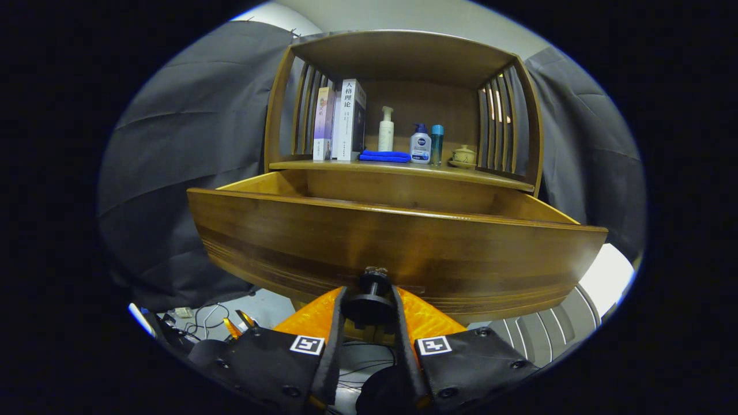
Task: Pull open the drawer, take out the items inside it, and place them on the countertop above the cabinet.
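Observation:
A wooden drawer stands pulled out of the cabinet toward me, its front panel close ahead. A dark round knob on that panel sits between my fingers, and my gripper is shut on it. The drawer's inside is hidden behind its front panel; only the inner side walls and back show. Above the drawer runs the wooden countertop.
On the countertop stand two books, a white pump bottle, a folded blue cloth, a small lotion bottle, a teal bottle and a lidded cup. Slatted side panels and a roof enclose the shelf. Cables lie on the floor lower left.

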The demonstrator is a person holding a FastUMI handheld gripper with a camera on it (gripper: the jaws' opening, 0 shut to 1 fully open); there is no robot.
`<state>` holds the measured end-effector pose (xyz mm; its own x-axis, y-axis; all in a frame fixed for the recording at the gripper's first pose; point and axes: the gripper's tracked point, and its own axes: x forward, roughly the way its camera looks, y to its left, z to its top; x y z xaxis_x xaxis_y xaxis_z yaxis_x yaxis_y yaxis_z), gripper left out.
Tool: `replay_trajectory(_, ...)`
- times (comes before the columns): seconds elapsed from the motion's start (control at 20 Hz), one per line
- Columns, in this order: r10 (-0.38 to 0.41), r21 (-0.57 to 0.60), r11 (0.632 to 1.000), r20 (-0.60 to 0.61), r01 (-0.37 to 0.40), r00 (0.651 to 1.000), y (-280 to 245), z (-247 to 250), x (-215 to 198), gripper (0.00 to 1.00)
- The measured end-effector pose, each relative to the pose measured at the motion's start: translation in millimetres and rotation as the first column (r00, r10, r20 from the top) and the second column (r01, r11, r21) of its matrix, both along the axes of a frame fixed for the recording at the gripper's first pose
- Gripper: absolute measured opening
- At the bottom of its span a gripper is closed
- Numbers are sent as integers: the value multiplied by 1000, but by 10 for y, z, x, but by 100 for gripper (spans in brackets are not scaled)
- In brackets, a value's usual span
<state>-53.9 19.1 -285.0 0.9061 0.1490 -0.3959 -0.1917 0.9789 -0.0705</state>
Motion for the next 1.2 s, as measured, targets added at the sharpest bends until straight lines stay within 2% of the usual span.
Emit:
replay_trajectory(0.75,7,37,999,94,-10,996,-140,856,-3,98)
replay_trajectory(1.2,-13,33,999,75,10,997,-168,1262,374,98)
